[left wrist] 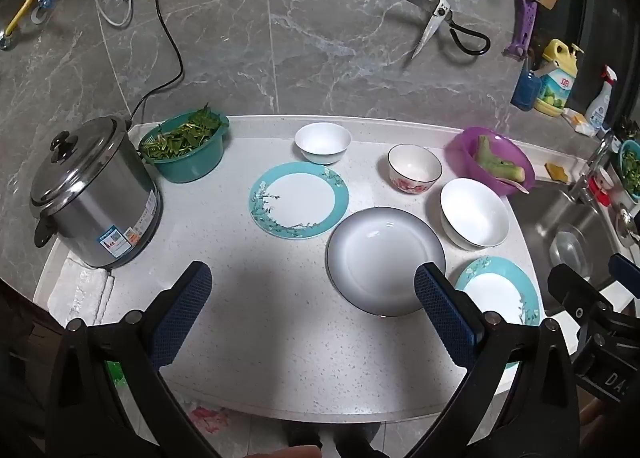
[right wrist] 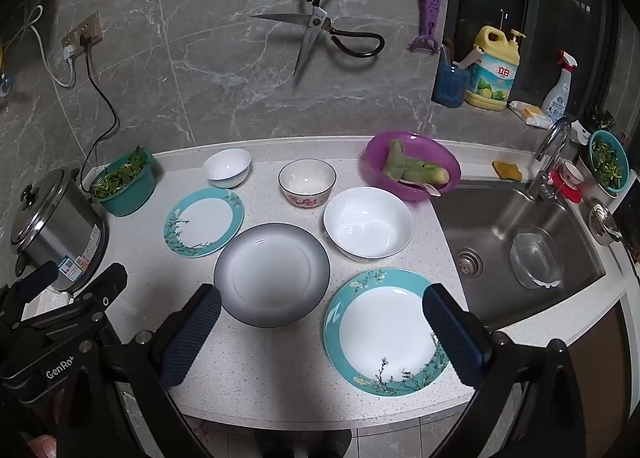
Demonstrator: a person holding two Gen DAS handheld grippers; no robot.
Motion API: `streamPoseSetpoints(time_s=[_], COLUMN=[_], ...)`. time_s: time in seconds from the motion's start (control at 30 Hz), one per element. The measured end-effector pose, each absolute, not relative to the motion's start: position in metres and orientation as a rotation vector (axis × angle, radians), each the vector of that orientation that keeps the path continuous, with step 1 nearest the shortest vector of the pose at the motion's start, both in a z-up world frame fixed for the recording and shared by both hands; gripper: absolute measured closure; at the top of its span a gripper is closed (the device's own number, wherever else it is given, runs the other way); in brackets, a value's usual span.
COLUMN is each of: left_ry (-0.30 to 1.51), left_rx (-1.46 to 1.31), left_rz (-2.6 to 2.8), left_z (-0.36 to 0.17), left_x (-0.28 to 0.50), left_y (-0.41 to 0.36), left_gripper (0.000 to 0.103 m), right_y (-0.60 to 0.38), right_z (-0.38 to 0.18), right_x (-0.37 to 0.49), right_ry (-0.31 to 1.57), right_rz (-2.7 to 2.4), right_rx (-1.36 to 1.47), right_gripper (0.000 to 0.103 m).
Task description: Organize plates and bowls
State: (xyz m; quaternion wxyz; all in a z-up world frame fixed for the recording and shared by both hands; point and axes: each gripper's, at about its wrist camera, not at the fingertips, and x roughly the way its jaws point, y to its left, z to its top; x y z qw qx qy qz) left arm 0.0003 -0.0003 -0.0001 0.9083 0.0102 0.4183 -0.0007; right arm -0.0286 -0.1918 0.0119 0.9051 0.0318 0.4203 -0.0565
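Note:
On the white counter (left wrist: 248, 318) lie a grey plate (left wrist: 384, 260) (right wrist: 272, 274), a teal-rimmed plate at mid-left (left wrist: 299, 199) (right wrist: 203, 222) and a second teal-rimmed plate at the front right (left wrist: 500, 290) (right wrist: 386, 332). Three bowls stand behind: a small white one (left wrist: 323, 141) (right wrist: 228, 167), a flowered one (left wrist: 415, 173) (right wrist: 307, 182) and a large white one (left wrist: 474, 213) (right wrist: 368, 222). My left gripper (left wrist: 314, 294) is open and empty above the counter's front. My right gripper (right wrist: 322, 316) is open and empty above the front plates.
A steel cooker (left wrist: 94, 193) and a teal basket of greens (left wrist: 188, 145) stand at the left. A purple bowl with vegetables (right wrist: 410, 165) sits beside the sink (right wrist: 516, 242). Scissors (right wrist: 320, 33) hang on the wall. The counter edge is close in front.

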Motion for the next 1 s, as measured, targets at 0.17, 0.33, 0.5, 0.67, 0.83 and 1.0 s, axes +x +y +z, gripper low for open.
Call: streamPoseSetpoints(time_s=[0.17, 0.33, 0.5, 0.67, 0.83, 1.0], left_ry=[0.870, 0.865, 0.866, 0.867, 0.867, 0.868], left_rx=[0.013, 0.016, 0.017, 0.015, 0.016, 0.016], left_rz=[-0.010, -0.008, -0.007, -0.009, -0.008, -0.009], left_z=[0.0002, -0.0063, -0.0059, -0.0052, -0.0053, -0.0052], left_x=[0.0015, 0.0016, 0.0017, 0.0026, 0.0026, 0.0027], left_y=[-0.0013, -0.0001, -0.0009, -0.0003, -0.0006, -0.0007], left_gripper=[0.000, 0.000, 0.000, 0.000, 0.000, 0.000], right_y=[-0.1935, -0.1942, -0.1949, -0.1952, -0.1950, -0.1950], right_z=[0.0111, 0.0107, 0.0101, 0.0098, 0.0094, 0.0091], right_x=[-0.0275, -0.0269, -0.0264, -0.0260, -0.0254, -0.0250], right_ry=[0.870, 0.870, 0.871, 0.871, 0.872, 0.873], right_rz=[-0.116, -0.114, -0.115, -0.115, -0.115, -0.115], right_rx=[0.068, 0.068, 0.069, 0.070, 0.071, 0.071], right_gripper=[0.000, 0.000, 0.000, 0.000, 0.000, 0.000])
